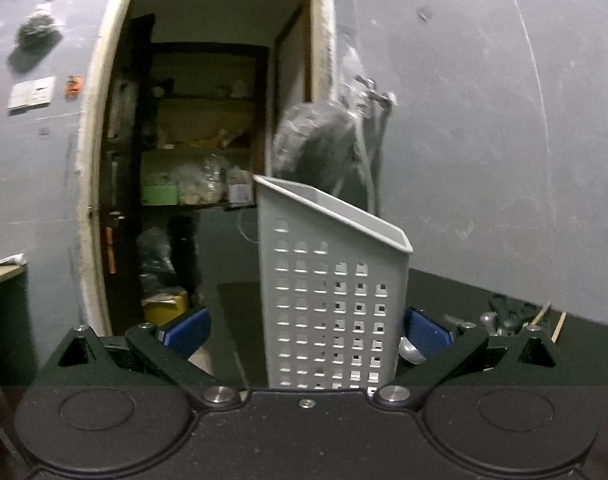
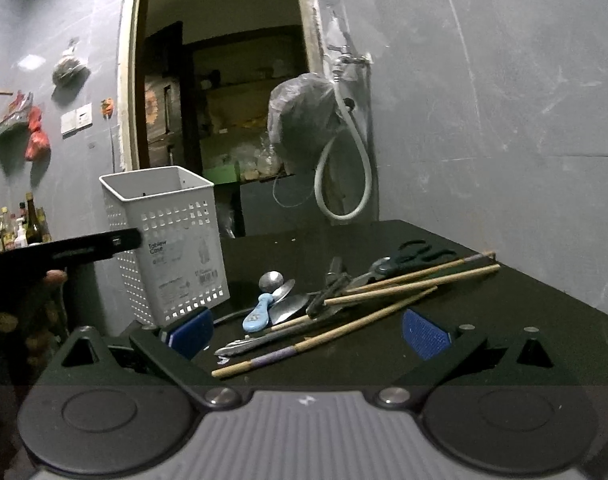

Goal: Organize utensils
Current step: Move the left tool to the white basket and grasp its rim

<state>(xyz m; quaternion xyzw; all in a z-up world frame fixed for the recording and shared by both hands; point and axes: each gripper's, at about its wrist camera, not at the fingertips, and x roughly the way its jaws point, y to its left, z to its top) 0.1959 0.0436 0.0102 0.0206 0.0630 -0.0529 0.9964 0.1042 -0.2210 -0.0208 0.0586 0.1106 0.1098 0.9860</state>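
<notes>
The left tongs [image 1: 306, 330] are black with blue ribbed pads [image 1: 426, 336]; between those pads stands a white basket [image 1: 332, 280] patterned with a grid of small square holes. The right tongs [image 2: 308, 332] carry the same blue pads [image 2: 426, 338]. Ahead of them, on the black surface [image 2: 524, 320], lie tan chopsticks [image 2: 412, 290] with a purple band, a silver spoon [image 2: 271, 280], a pale blue handle [image 2: 258, 314] and black-handled scissors [image 2: 408, 256].
</notes>
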